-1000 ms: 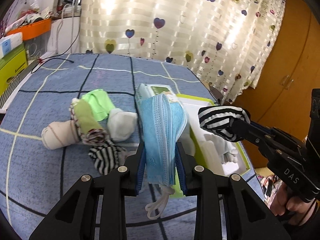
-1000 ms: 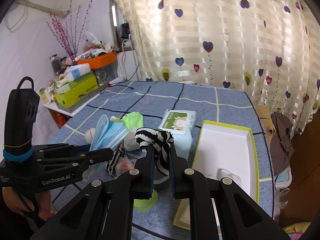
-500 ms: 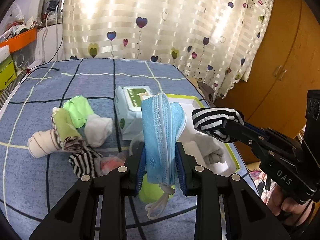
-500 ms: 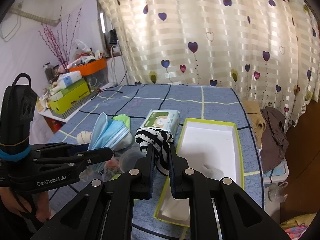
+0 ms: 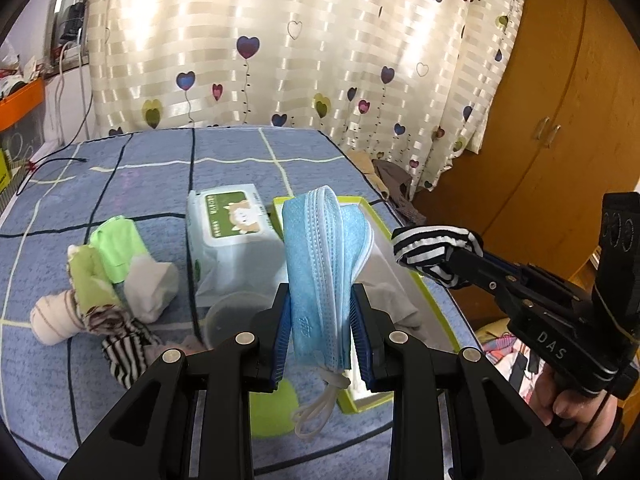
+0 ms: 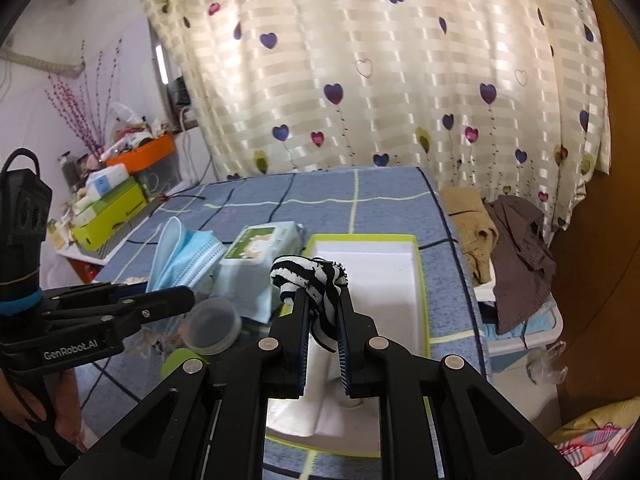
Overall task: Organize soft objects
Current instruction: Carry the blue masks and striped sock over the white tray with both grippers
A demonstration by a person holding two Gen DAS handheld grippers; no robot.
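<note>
Fingers of the left gripper [image 5: 320, 332] pinch a folded blue face mask [image 5: 322, 264] at lower centre of the left view. Right gripper [image 6: 323, 320] clamps a black-and-white striped sock [image 6: 310, 280] above the green-rimmed white tray [image 6: 416, 276]. Beyond the mask sit a wet-wipes pack [image 5: 230, 232] and, at left, a pile of rolled socks [image 5: 104, 280] on the blue checked bed [image 5: 140, 168]. Heart-print curtain [image 5: 280, 40] fills the top.
</note>
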